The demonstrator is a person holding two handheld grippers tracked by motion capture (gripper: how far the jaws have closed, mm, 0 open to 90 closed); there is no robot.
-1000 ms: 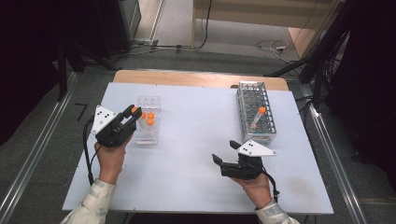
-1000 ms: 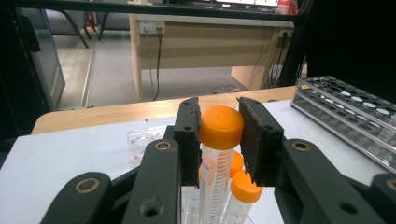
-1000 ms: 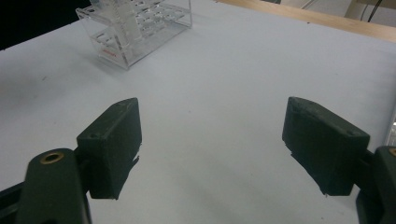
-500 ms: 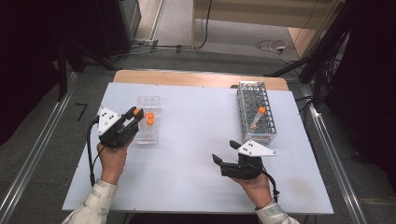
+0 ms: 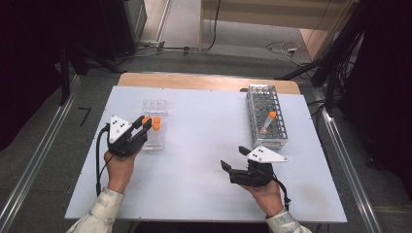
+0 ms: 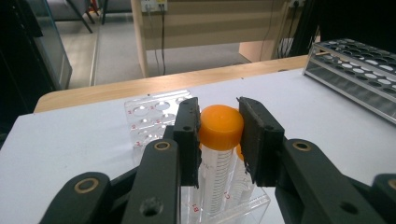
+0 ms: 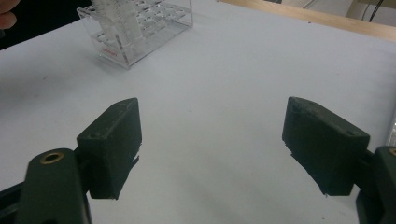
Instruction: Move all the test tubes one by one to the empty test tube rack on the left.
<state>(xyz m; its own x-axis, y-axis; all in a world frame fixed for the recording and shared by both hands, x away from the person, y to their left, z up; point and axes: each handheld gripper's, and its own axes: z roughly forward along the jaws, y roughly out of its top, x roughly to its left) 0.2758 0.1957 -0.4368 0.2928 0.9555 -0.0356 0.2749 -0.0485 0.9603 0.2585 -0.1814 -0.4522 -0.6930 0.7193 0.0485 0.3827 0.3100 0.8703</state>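
Against the frame a second back we note the left tongs (image 5: 144, 127) have drawn slightly toward the person's side of the counter (image 5: 204, 194), staying over the clear rack (image 5: 154, 138); the right tongs (image 5: 232, 159) sit where they were. The left tongs pinch the orange cap (image 6: 220, 127) of a tube (image 6: 218, 175), one flat black pad on each side of it, and the tube stands upright in the clear rack near the left side of the counter. Its cap is smooth, round and slightly domed; its body is see-through plastic with printed graduation marks. A second orange-capped tube (image 5: 157, 124) stands just beside it in the same rack. The rack is a glossy transparent block with rows of round holes and small red numbers. The right tongs rest low over bare counter with jaws spread wide and nothing between them; their pads (image 7: 114, 140) are matte black, blocky and a little ragged at the edges. The counter top is a plain matte white sheet. Toward the far right stands a grey metal grid rack (image 5: 266, 119) holding one tilted orange-capped tube (image 5: 268, 122).
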